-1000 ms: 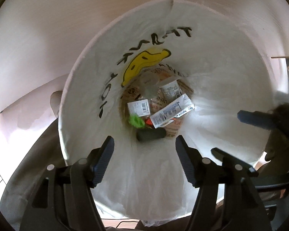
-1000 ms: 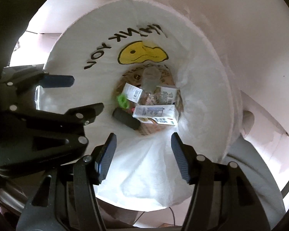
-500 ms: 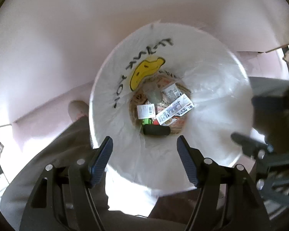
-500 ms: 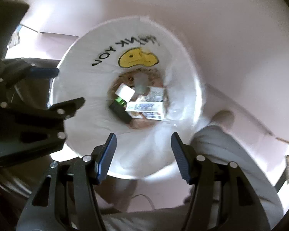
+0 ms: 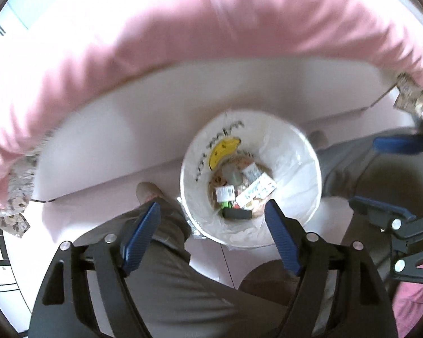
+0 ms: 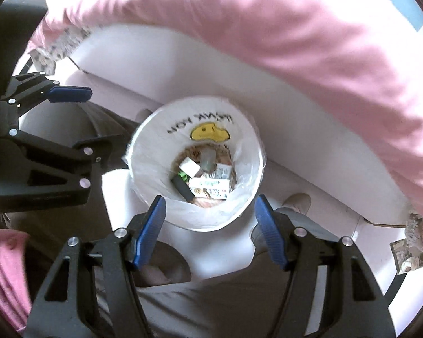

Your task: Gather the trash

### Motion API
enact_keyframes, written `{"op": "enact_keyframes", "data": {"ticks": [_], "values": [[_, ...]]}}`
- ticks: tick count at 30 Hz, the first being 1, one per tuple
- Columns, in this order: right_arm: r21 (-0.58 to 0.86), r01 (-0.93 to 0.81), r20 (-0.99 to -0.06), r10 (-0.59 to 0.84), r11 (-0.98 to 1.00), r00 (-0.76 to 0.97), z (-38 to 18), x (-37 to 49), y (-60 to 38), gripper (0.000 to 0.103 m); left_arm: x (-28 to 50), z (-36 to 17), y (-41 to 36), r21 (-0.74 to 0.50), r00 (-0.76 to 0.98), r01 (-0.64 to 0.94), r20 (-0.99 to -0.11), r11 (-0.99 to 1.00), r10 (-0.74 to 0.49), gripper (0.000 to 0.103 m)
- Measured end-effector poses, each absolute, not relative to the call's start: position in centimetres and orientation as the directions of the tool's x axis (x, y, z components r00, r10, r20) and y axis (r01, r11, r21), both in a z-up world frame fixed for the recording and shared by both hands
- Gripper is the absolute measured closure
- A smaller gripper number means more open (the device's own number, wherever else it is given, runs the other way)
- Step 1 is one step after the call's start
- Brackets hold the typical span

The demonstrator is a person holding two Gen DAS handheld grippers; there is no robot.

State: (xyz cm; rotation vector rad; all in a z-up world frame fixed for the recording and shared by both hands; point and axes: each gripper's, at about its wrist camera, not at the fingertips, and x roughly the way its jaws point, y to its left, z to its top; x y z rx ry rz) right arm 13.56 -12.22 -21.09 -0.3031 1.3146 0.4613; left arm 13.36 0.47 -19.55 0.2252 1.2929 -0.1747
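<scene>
Looking down from both wrist cameras, I see a round bin lined with a white plastic bag (image 5: 296, 169) (image 6: 152, 152), printed on its inner wall with black lettering and a yellow smiley face (image 5: 222, 150) (image 6: 210, 133). The trash lies at the bottom of this bag: a black cylindrical object (image 5: 237, 214) (image 6: 182, 187) at the near edge of the pile, a small green scrap (image 5: 225, 205) (image 6: 183, 175) just beside it, a white label with a barcode (image 5: 225, 193) (image 6: 189, 166), a long white printed packet (image 5: 256, 191) (image 6: 210, 187) lying across the heap, a second small printed packet (image 5: 251, 172) (image 6: 222, 172), and a greyish translucent piece (image 5: 231, 175) (image 6: 207, 157) toward the smiley side; patterned brown paper shows beneath them. My left gripper (image 5: 211, 235) hangs above the bin with its blue-padded jaws wide apart and nothing between them. My right gripper (image 6: 208, 228) is likewise above the bin, jaws spread and empty. Each gripper appears at the side of the other's view. The bin stands on a pale floor between the person's grey-trousered legs (image 5: 166, 267) (image 6: 239, 295). Behind it runs a white panel (image 5: 155, 107) (image 6: 183, 56) under a pink draped cloth (image 5: 183, 28) (image 6: 324, 42), which is blurred in both views.
</scene>
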Motion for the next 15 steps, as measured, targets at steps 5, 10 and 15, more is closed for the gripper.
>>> {"op": "enact_keyframes", "data": {"ticks": [5,10,15], "values": [[0.026,-0.5,-0.952,0.174,0.866,0.251,-17.3,11.9,-12.1,0.033,11.4,-15.1,0.4,0.086,0.357,0.24,-0.934,0.967,-0.006,0.017],[0.013,-0.487,-0.931,0.188,0.874,0.313,-14.3,10.3,-12.2,0.029,9.7,-11.5,0.3,0.075,0.431,0.216,-0.902,0.974,-0.026,0.015],[0.009,-0.456,-0.904,0.202,0.89,0.377,-11.5,8.4,-12.4,0.025,7.9,-8.8,0.3,0.07,0.494,0.191,-0.869,0.979,-0.034,0.012]]}}
